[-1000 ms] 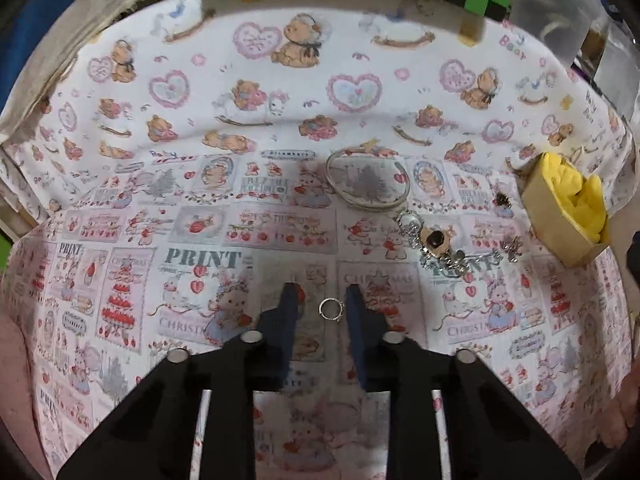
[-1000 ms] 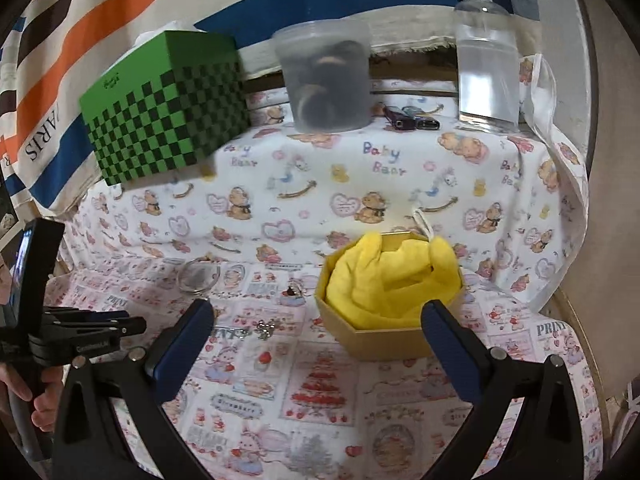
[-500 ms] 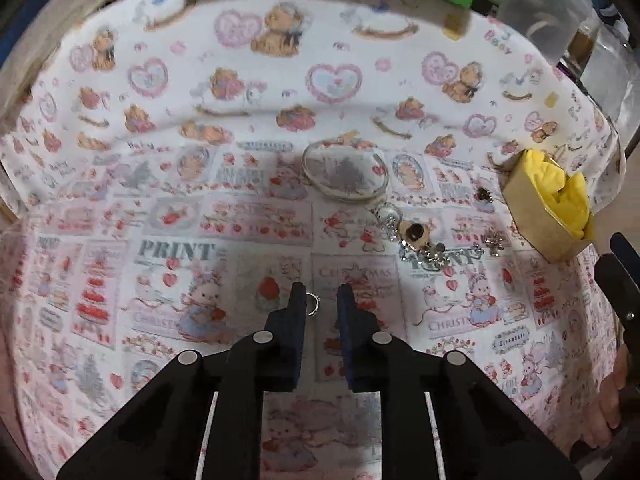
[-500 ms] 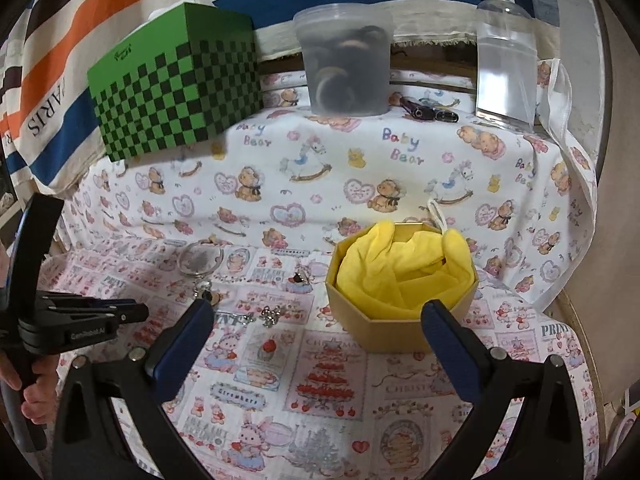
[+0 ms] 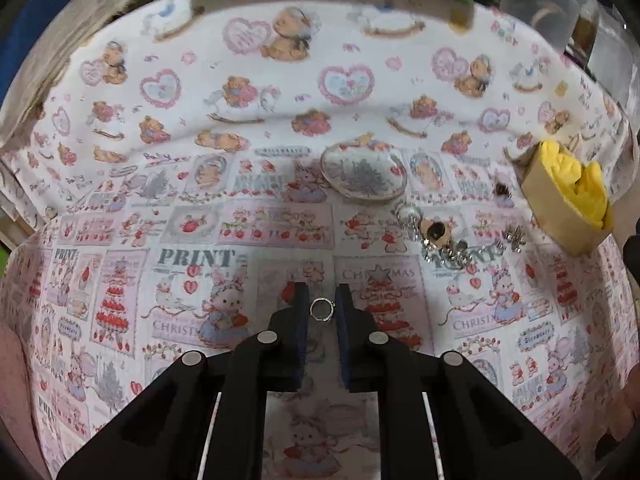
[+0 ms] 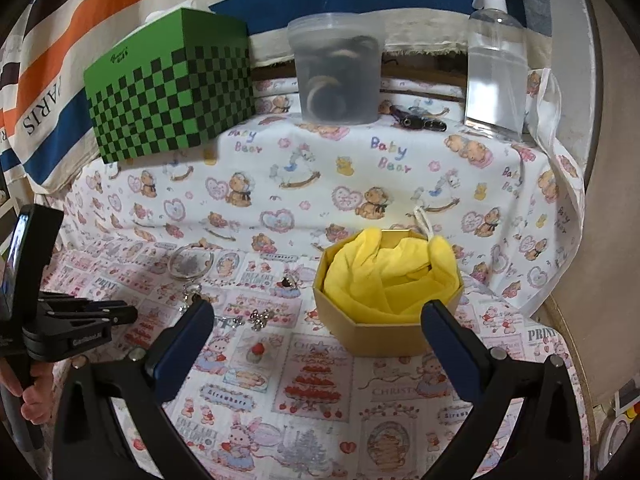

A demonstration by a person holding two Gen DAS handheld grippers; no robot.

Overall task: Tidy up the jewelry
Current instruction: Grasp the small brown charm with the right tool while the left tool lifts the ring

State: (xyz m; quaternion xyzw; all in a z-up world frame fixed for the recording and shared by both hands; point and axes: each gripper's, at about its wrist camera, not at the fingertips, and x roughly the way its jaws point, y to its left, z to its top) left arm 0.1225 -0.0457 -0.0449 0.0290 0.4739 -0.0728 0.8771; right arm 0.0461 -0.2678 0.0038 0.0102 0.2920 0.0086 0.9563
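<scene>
Printed cloth-covered table (image 6: 304, 184) — bangle (image 5: 363, 178), brooches and chain (image 5: 448, 240), yellow-lined box (image 6: 384, 300), green checked box (image 6: 168, 88).

"Baby Bear", "PRINT", "CHRISTMAS" on tablecloth (image 6: 304, 152); "PARIS" on striped cloth (image 6: 44, 100)

Both my grippers are matte black plastic frames with angular cut-outs and broad linkage arms. On my left gripper (image 5: 323, 300) four round silver pivot pins sit across the arms, two thin white lines run down the body, and the fingers (image 5: 301, 312) carry dark blue pads. My right gripper (image 6: 318, 322) has the same black arms, small silver screws and long blue pads (image 6: 452, 348). Seen from the right wrist, my left gripper's side bears small white lettering, too small to read.
</scene>
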